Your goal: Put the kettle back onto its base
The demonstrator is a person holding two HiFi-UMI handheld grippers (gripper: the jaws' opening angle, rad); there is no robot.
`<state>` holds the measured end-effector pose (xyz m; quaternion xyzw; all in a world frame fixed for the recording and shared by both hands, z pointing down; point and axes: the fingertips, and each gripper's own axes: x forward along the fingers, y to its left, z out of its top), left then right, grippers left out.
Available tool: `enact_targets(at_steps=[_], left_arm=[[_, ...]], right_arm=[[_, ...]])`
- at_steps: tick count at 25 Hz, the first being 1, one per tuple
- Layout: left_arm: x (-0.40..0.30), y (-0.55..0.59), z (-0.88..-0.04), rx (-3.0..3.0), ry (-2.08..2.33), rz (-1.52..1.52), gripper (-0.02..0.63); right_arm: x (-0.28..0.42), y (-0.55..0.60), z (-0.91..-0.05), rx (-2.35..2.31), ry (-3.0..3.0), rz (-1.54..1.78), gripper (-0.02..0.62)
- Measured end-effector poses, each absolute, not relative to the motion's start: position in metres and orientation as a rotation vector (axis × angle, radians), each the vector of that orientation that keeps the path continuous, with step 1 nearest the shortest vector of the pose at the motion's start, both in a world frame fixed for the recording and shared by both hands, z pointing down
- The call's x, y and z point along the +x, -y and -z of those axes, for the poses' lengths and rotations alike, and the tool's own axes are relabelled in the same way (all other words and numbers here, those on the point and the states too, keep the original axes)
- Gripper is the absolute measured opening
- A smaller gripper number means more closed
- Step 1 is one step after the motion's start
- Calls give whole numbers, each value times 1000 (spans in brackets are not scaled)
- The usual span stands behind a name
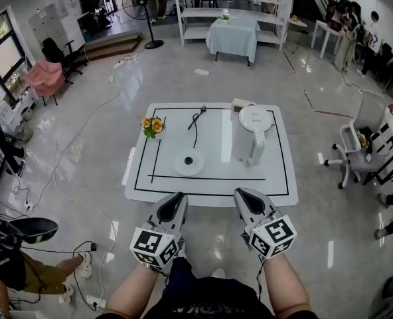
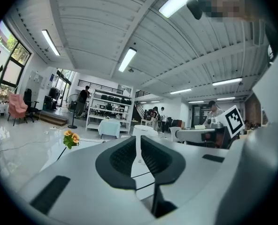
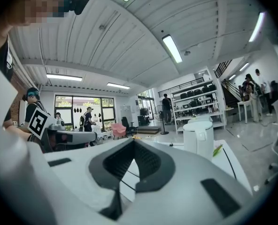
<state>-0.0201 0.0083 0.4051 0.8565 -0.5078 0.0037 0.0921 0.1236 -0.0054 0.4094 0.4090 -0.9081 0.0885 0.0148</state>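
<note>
Farthest left on the white table (image 1: 216,190) sits a small bunch of orange flowers (image 1: 153,126), which I judge to be no part of this job. Next along is the round base (image 1: 188,163), lying flat inside the black outline, with its cord (image 1: 196,119) running off toward the far edge. My left gripper (image 1: 175,198) hangs just short of the near edge, almost in line with that base. Its jaws stand a narrow slit apart with nothing between them. My right gripper (image 1: 244,195) hangs beside it, also short of the table, with its jaws pressed together and empty.

Right of the base and a little farther from me stands the kettle (image 1: 253,137), upright with its lid on. It is well apart from the base, with bare table between the two. Its handle seems turned toward my side.

The kettle lies nearly straight ahead of my right jaws, so I judge that hand the nearer one. Those jaws would need to part, then close across the handle, whose long axis runs upright. From there the carry is leftward and slightly back toward me, onto the base.
</note>
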Motion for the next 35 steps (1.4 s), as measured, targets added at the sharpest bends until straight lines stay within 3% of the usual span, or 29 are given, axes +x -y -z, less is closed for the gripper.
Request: enact_targets(at_steps=[11,16,18,20,22,35], left_arm=[[-77,97,-403,2594,1356,-2,85],[-98,134,-403,2639,1255,-17,132],[-104,145,-406,2667,1213,-41,198],[-109,153,-409,2703,1171,-77,303],[-113,160,-410,2732,1131,-95,339],[-114,197,-411,2818,945,-88,350]], right_arm=[[70,98,-403,1426,2724,-300,15],[46,131,-399,1512,2684,-304,66],[37,141,-399,1554,2670,-290,122],[29,151,-398,1602,2657,-286,195],[24,160,-397,1648,2641,-293,232],[16,193,-397,1796,2538,-271,236]])
